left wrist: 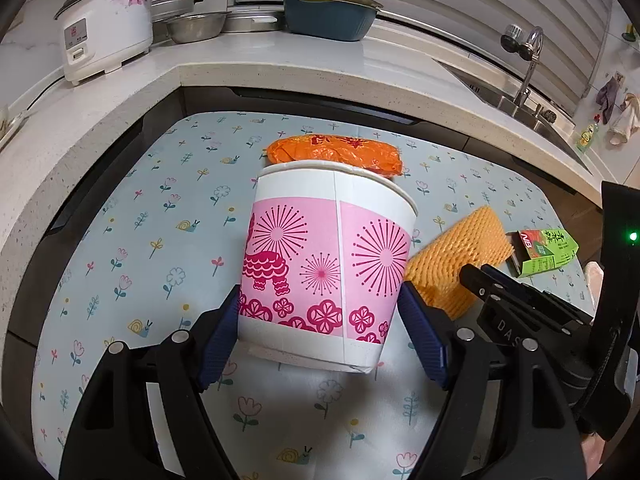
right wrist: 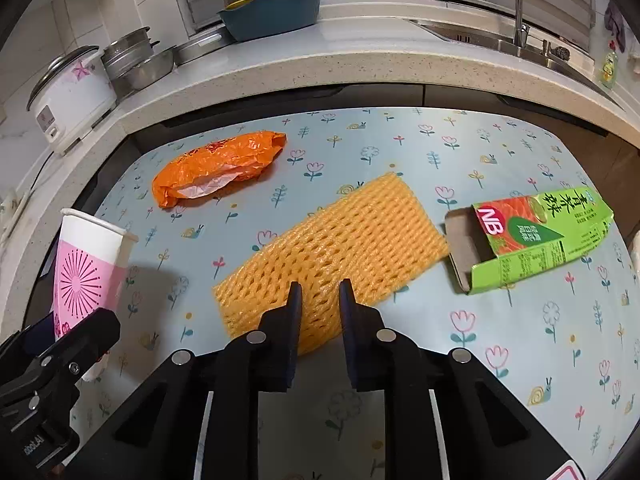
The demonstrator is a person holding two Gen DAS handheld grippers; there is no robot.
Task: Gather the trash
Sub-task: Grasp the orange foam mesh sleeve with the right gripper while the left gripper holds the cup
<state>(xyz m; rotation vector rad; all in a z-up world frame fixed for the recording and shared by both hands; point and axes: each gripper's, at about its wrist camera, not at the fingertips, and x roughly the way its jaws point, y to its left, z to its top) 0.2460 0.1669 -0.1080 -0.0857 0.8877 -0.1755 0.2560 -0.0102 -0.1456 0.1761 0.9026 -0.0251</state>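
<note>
In the left wrist view we hold the left tool [left wrist: 320,330] with its 2 blue pads set wide and pressed against either side of a paper cup [left wrist: 326,264], white with a pink band of flowers and starbursts. The cup is clamped near its base and leans with its rim away from us, above the floral cloth [left wrist: 132,240] that covers the counter. Behind the rim lies an orange plastic bag [left wrist: 332,150]. To the right a yellow foam net [left wrist: 460,256] lies flat on the cloth, with a green carton [left wrist: 546,252] just beyond it. The right tool [left wrist: 476,276] reaches in from the right edge over the near end of the net. On the stone worktop [left wrist: 280,76] at the back stand a rice cooker [left wrist: 106,28], steel bowls [left wrist: 196,26] and a blue basin [left wrist: 328,20].

In the right wrist view the right tool [right wrist: 320,292] has its 2 fingers drawn close together, a narrow gap left between them, and the near edge of the yellow foam net [right wrist: 340,240] sits in that gap; we cannot tell whether the pads pinch it. The green carton [right wrist: 536,236] lies on its side just right of the net, open end toward it. The orange plastic bag [right wrist: 220,164] rests well apart at the upper left. The paper cup [right wrist: 90,264] shows at the left edge, with the left tool [right wrist: 52,360] below it.
</note>
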